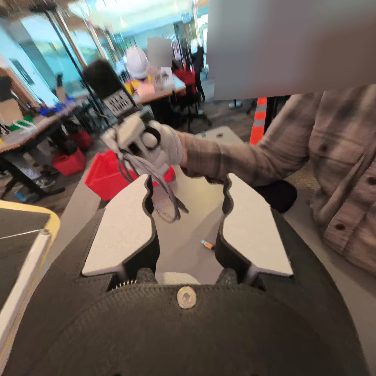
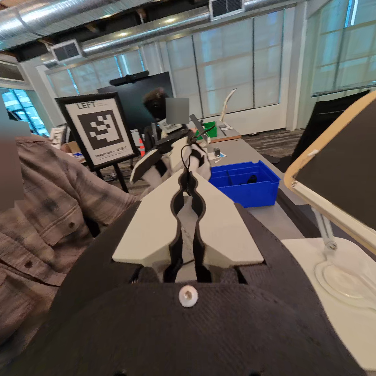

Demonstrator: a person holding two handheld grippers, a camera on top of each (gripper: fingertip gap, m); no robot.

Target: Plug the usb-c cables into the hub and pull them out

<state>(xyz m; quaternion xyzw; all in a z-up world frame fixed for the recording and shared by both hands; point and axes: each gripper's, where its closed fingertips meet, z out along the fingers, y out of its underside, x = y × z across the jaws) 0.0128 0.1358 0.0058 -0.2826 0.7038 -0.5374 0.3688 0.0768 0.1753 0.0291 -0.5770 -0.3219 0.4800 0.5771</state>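
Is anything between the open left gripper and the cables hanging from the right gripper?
Nothing visible. The cables hang in open air just beyond the left gripper, pinched by the right gripper, above the grey table. No hub is in view, so their path to it cannot be judged.

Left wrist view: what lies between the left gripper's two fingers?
In that view: bare gap; beyond it hang cables, and a small orange piece lies on the table.

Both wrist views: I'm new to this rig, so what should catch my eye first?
In the right wrist view the right gripper is shut on black usb-c cables at its fingers' tips, a blue bin on the grey table just beyond. In the left wrist view the left gripper gapes open and empty.
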